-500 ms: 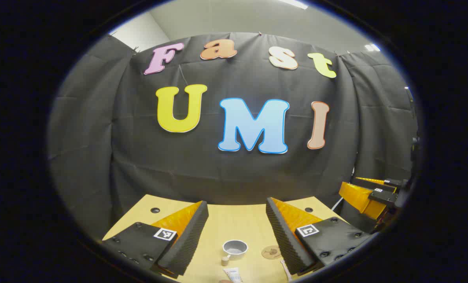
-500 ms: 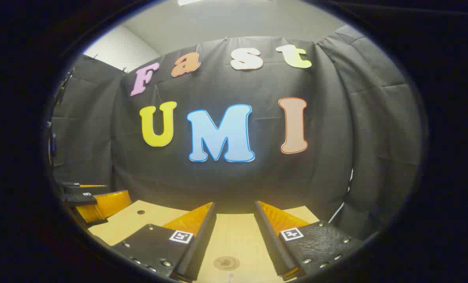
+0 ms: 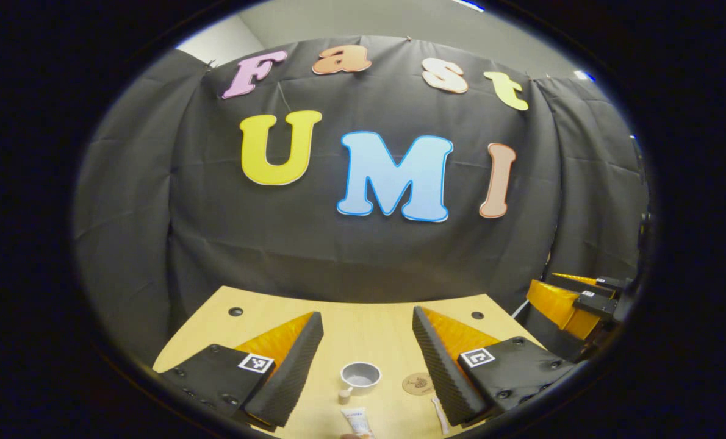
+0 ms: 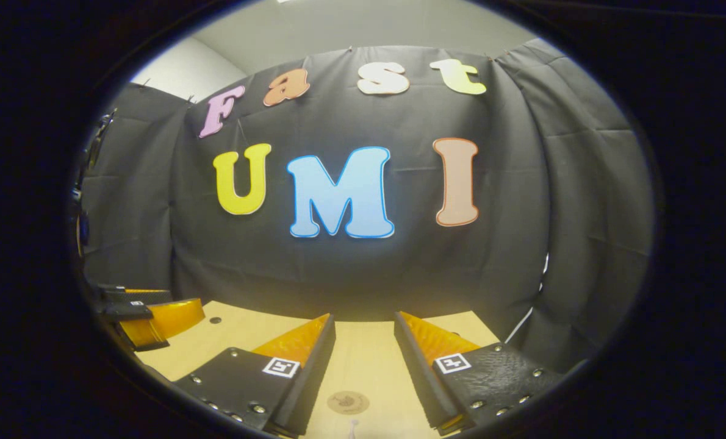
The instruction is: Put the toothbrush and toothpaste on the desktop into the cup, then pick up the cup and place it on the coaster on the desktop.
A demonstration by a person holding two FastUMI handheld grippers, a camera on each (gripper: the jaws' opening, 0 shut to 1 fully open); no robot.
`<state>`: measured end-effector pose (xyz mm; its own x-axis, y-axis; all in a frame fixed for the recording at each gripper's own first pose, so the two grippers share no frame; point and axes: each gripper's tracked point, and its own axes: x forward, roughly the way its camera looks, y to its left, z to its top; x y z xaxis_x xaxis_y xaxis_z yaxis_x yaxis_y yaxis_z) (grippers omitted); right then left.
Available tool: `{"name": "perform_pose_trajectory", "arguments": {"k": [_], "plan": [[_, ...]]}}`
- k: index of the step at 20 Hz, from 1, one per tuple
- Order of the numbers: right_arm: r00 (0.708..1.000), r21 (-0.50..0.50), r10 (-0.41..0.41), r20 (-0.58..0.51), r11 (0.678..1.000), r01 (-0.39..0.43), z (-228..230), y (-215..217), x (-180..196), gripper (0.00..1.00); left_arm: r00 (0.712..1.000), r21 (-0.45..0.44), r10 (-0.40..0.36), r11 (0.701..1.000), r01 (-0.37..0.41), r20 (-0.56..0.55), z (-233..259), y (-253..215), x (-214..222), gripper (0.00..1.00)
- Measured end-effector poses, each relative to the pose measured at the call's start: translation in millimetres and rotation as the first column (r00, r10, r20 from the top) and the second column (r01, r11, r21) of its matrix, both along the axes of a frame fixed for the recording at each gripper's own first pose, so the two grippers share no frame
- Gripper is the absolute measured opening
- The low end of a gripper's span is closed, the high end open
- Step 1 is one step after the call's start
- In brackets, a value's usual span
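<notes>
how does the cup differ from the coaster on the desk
The cup is a grey, raised vessel with an open, empty mouth; the coaster is a flat brown disc with a dark print. The cup sits left of the coaster, apart from it. Both are round and rest on the wooden desk.

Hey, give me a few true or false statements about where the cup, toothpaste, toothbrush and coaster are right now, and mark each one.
1. The cup stands on the desktop with nothing in it. True.
2. The toothpaste is already inside the cup. False: it lies on the desktop, nearer the camera than the cup.
3. The cup sits on the coaster. False: the coaster lies bare beside the cup.
4. The left gripper is open and holds nothing. True.
5. The right gripper is shut on the toothbrush. False: it is open, and the toothbrush lies on the desktop.
</notes>
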<state>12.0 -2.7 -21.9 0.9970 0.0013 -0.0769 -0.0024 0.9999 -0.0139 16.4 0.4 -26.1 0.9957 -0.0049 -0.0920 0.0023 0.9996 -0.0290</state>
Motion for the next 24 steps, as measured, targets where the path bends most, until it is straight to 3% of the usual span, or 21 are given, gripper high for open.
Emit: {"name": "perform_pose_trajectory", "arguments": {"k": [4, 8, 9, 10, 12, 14, 18, 22, 24], "plan": [[1.000, -0.002, 0.009, -0.026, 1.000, -0.009, -9.1, 3.9, 2.7, 0.62, 0.999, -0.006, -0.005, 1.000, 0.005, -0.032, -10.2, -2.4, 5.0, 0.91], [0.996, 0.001, 0.008, -0.092, 1.000, -0.008, -28.8, 3.4, 5.4, 0.66, 0.995, -0.005, -0.005, 1.000, 0.005, -0.103, -35.3, -2.8, 8.3, 1.00], [0.994, 0.004, 0.009, -0.112, 1.000, -0.008, -34.6, 3.6, 5.7, 0.66, 0.992, -0.006, -0.006, 1.000, 0.005, -0.123, -44.4, -2.2, 8.6, 0.95], [0.991, 0.004, 0.008, -0.132, 1.000, -0.008, -41.5, 3.5, 5.6, 0.61, 0.990, -0.005, -0.006, 1.000, 0.005, -0.141, -53.2, -2.2, 8.6, 1.00], [0.986, 0.003, 0.009, -0.165, 1.000, -0.008, -53.1, 3.5, 5.6, 0.66, 0.984, -0.005, -0.009, 1.000, 0.008, -0.176, -67.9, -2.7, 8.7, 0.95], [0.977, 0.002, 0.010, -0.215, 1.000, -0.010, -69.4, 2.9, 5.5, 0.66, 0.974, -0.003, -0.008, 1.000, 0.008, -0.227, -87.8, -2.0, 10.4, 0.99], [0.946, 0.009, 0.014, -0.325, 1.000, -0.012, -104.2, 3.7, 4.2, 0.66, 0.948, -0.023, -0.011, 1.000, 0.004, -0.319, -127.8, -1.7, 8.3, 0.96], [0.882, 0.027, 0.033, -0.470, 0.999, -0.023, -149.3, 7.3, 1.4, 0.66, 0.900, -0.008, -0.008, 1.000, 0.005, -0.435, -176.4, -1.2, -0.8, 1.00], [0.846, 0.040, 0.047, -0.531, 0.999, -0.030, -172.2, 6.8, -4.6, 0.66, 0.875, -0.015, -0.012, 1.000, 0.006, -0.483, -197.3, 0.5, -4.1, 0.96]]}}
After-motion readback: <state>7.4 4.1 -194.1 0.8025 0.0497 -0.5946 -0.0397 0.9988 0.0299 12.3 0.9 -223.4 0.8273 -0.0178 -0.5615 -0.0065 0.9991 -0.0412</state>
